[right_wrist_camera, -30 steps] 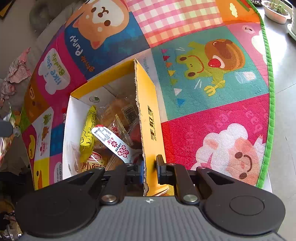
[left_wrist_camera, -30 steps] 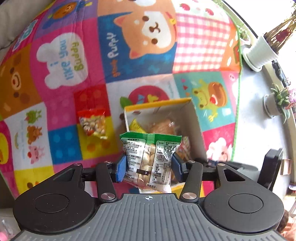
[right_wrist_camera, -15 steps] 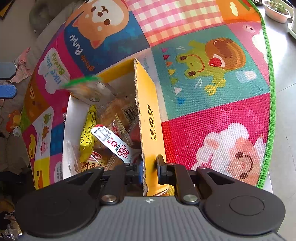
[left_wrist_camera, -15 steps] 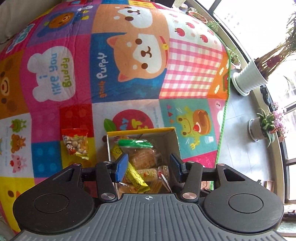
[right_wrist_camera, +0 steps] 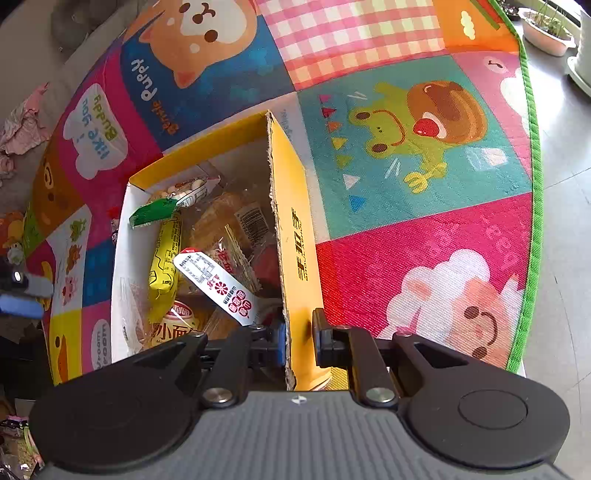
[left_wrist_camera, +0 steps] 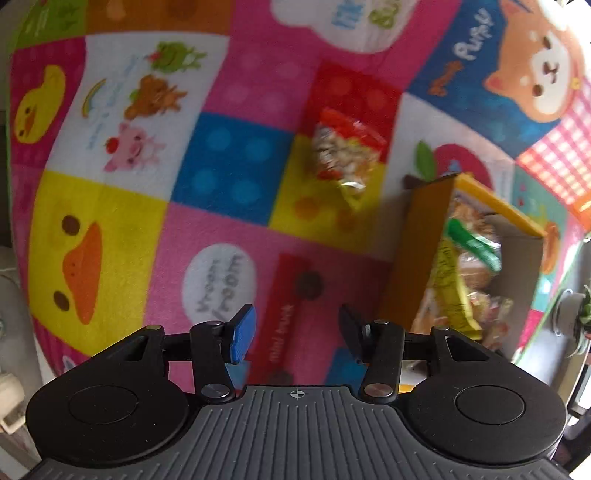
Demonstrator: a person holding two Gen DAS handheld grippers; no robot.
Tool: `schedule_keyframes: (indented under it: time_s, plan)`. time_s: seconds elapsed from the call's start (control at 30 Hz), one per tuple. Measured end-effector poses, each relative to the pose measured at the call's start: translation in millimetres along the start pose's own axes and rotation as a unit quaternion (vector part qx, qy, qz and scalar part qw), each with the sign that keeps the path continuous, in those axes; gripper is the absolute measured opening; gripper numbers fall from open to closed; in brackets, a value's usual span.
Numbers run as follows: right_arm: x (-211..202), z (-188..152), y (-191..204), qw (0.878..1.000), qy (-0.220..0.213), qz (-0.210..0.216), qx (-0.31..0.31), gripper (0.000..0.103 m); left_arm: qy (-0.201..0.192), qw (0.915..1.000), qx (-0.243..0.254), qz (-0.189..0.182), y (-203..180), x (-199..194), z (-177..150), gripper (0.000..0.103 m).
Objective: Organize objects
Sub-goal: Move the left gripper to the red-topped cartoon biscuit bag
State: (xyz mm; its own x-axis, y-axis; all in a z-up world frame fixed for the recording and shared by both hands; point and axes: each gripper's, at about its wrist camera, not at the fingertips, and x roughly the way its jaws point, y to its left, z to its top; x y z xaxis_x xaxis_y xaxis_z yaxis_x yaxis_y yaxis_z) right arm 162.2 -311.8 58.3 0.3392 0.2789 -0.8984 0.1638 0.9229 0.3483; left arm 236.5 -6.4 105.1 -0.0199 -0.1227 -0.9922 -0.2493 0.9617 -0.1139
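Observation:
A yellow cardboard box point(right_wrist_camera: 295, 236) sits on the colourful play mat and holds several snack packets, with a green-topped packet point(right_wrist_camera: 155, 212) at its far left corner. My right gripper point(right_wrist_camera: 299, 338) is shut on the box's right wall. My left gripper point(left_wrist_camera: 295, 332) is open and empty, above the mat to the left of the box point(left_wrist_camera: 417, 254). A red-topped snack packet point(left_wrist_camera: 343, 151) lies on the mat ahead of the left gripper, slightly to its right.
The mat's green edge point(right_wrist_camera: 532, 184) runs along the right, with grey floor and plant pots point(right_wrist_camera: 546, 33) beyond. A pot point(left_wrist_camera: 576, 314) stands past the box in the left wrist view. Crumpled cloth point(right_wrist_camera: 22, 125) lies at the far left.
My left gripper let go of the green-topped packet, which dropped into the box, then swung left and low over the mat. My right gripper kept its hold on the box wall.

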Motion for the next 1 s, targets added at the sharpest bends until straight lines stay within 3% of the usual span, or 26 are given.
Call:
schedule_keyframes:
  time_s: [0.13, 0.2, 0.23, 0.3, 0.37, 0.4, 0.47, 0.57, 0.63, 0.7, 0.83, 0.93, 1.0]
  plan:
    - [3, 0, 7, 1.0, 0.004, -0.022, -0.013, 0.013, -0.032, 0.9978, 0.057, -0.001, 17, 21, -7, 0.053]
    - [5, 1, 10, 0.999, 0.006, -0.033, -0.018, 0.013, -0.077, 0.9918, 0.1, -0.023, 10, 21, 1, 0.053]
    - [6, 1, 12, 0.999, 0.007, -0.039, -0.019, 0.013, -0.109, 0.9858, 0.123, -0.033, 4, 18, 5, 0.053]
    - [8, 1, 15, 0.999, 0.007, -0.049, -0.021, 0.013, -0.19, 0.9638, 0.178, -0.057, -10, 13, 18, 0.053]
    - [10, 0, 19, 0.998, 0.002, -0.06, -0.028, 0.013, -0.248, 0.9444, 0.198, -0.085, -20, 16, 30, 0.054]
    - [12, -1, 21, 0.997, -0.003, -0.065, -0.034, 0.013, -0.263, 0.9399, 0.196, -0.095, -24, 22, 36, 0.054]
    - [15, -3, 22, 0.997, -0.009, -0.073, -0.038, 0.013, -0.269, 0.9384, 0.195, -0.094, -33, 37, 45, 0.054]
    - [17, -7, 18, 0.997, -0.015, -0.069, -0.03, 0.013, -0.269, 0.94, 0.205, -0.046, -42, 54, 50, 0.054]
    - [17, -9, 15, 0.998, -0.019, -0.063, -0.022, 0.013, -0.279, 0.9415, 0.186, -0.033, -41, 52, 50, 0.054]
    - [17, -9, 14, 0.998, -0.021, -0.058, -0.018, 0.013, -0.281, 0.9429, 0.174, -0.038, -36, 52, 52, 0.054]
    - [18, -9, 14, 0.998, -0.022, -0.049, -0.018, 0.013, -0.23, 0.9507, 0.202, -0.05, -40, 66, 57, 0.054]
    - [18, -9, 12, 0.999, -0.024, -0.044, -0.018, 0.013, -0.221, 0.9479, 0.222, -0.054, -49, 74, 55, 0.058]
    - [17, -10, 10, 0.999, -0.025, -0.039, -0.017, 0.013, -0.224, 0.9435, 0.24, -0.045, -56, 78, 53, 0.07]
